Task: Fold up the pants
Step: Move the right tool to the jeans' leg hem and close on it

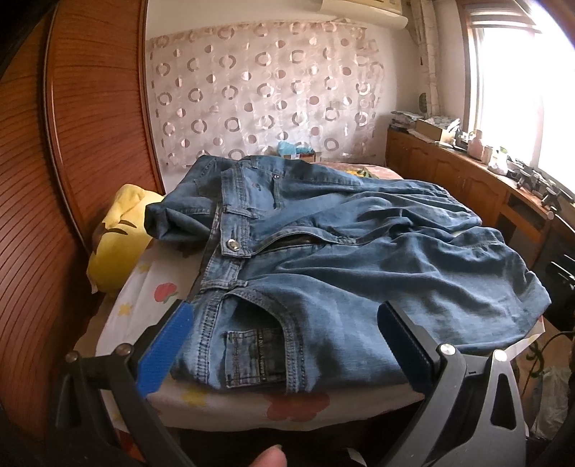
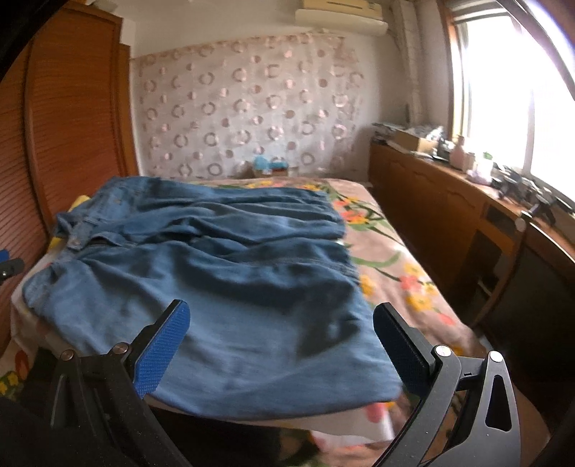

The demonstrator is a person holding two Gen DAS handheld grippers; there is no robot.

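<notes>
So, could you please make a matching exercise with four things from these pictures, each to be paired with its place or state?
Things:
1. blue denim jeans
2. yellow plush toy
3. white air conditioner unit
4. left gripper

Places or states:
A. high on the wall, above the patterned curtain
B. open, hovering at the waistband end
C. spread across the flowered bed cover
D. between the wooden wardrobe and the jeans

Pairs: 1-C, 2-D, 3-A, 4-B
</notes>
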